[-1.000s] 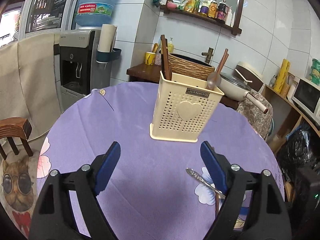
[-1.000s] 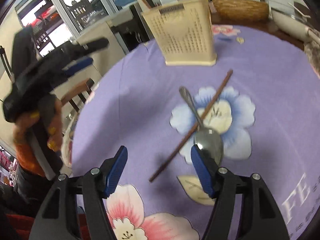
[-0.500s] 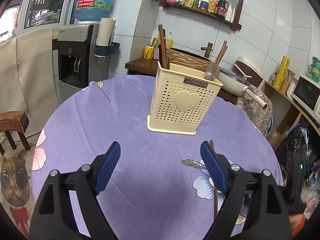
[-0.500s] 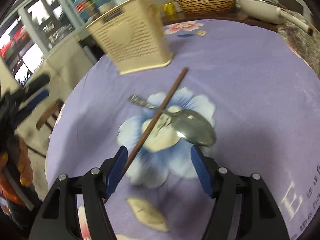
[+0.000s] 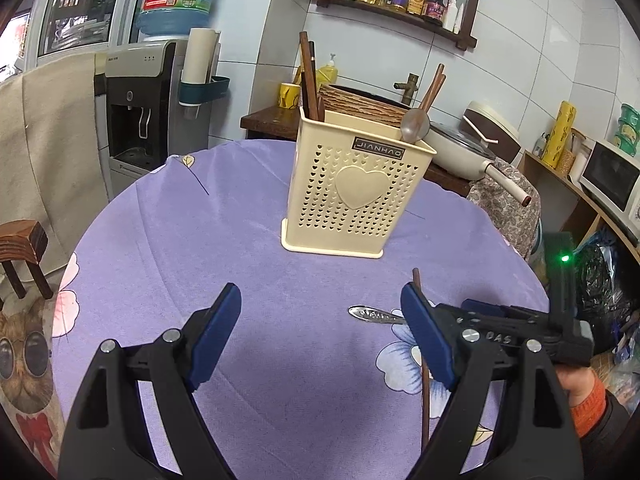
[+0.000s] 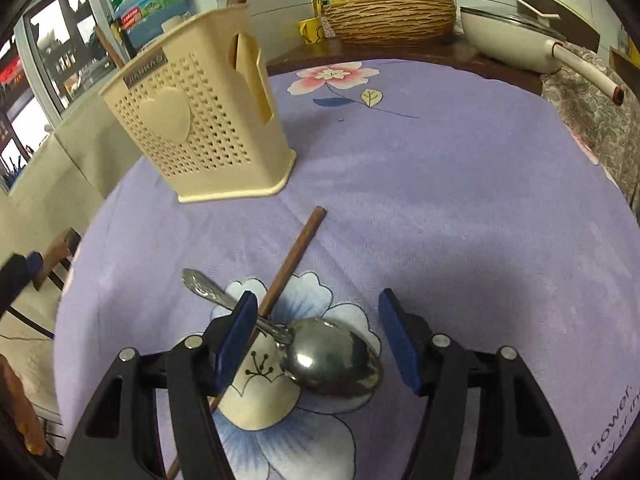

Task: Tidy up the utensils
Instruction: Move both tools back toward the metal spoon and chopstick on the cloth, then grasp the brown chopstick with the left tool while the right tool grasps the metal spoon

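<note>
A cream perforated utensil holder [image 5: 352,192] stands mid-table and holds several brown chopsticks and a metal spoon; it also shows in the right wrist view [image 6: 208,120]. A metal spoon [image 6: 328,356] lies on the purple cloth across a brown chopstick [image 6: 292,264]. My right gripper [image 6: 316,336] is open, low over the spoon's bowl, one finger on each side. In the left wrist view the spoon's handle [image 5: 376,315] and the chopstick [image 5: 424,376] show at right. My left gripper [image 5: 320,328] is open and empty above the cloth, short of the holder.
The round table has a purple flowered cloth [image 5: 224,240]. A water dispenser [image 5: 140,92], a wicker basket [image 6: 388,20] and a white pan [image 6: 516,44] stand behind it. A wooden stool [image 5: 20,252] is at the left.
My right gripper has moved down and in over the spoon, which now lies between its fingers. My left gripper has tilted slightly, so the holder sits a bit nearer in view.
</note>
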`<state>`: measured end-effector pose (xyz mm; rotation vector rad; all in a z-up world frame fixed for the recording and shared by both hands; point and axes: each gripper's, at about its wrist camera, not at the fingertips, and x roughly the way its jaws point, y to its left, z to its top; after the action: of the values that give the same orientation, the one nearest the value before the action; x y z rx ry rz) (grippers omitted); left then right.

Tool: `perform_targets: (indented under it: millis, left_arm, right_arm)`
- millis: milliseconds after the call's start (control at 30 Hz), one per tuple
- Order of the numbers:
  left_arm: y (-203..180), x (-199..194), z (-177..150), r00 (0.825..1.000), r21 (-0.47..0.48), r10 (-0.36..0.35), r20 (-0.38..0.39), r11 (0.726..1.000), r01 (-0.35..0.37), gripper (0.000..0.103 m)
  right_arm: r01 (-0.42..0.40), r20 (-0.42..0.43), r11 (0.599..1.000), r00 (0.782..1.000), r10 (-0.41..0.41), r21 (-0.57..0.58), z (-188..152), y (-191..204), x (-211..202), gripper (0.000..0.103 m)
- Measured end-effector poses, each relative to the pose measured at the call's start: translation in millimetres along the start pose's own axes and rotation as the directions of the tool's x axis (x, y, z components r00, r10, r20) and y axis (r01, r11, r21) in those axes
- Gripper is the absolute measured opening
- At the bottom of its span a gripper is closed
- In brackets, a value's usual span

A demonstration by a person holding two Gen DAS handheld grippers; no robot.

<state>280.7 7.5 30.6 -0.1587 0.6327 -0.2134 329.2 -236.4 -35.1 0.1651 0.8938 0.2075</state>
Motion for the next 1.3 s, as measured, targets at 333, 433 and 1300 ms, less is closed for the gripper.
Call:
perform_targets:
  millis: [333,433,1300]
  left_arm:
    - [2.0,1.8,1.2,1.0,-0.032,-0.015,-0.005,0.999,0.014,0.081]
    - [-3.3,1.0,0.2,1.0,-0.024,-0.021,-0.008,0.999,0.021,0.081]
    - [-22.3,9.0,-8.8,0.998,0.024,-0.036,-0.055,0.999,0.037,0.081]
  right_arm:
    - [0.094,-0.056,0.947,0.992,-0.117,-0.307,-32.1,14.4,-7.9,0.055]
    - [0.076,-0.054,0.954,0.994,-0.095,-0.29,-27.3,13.1,-5.1,0.039]
    - [-0.049,-0.028,0.97,0.999,0.043,-0.239,-11.5,-12.7,-71.8,0.002]
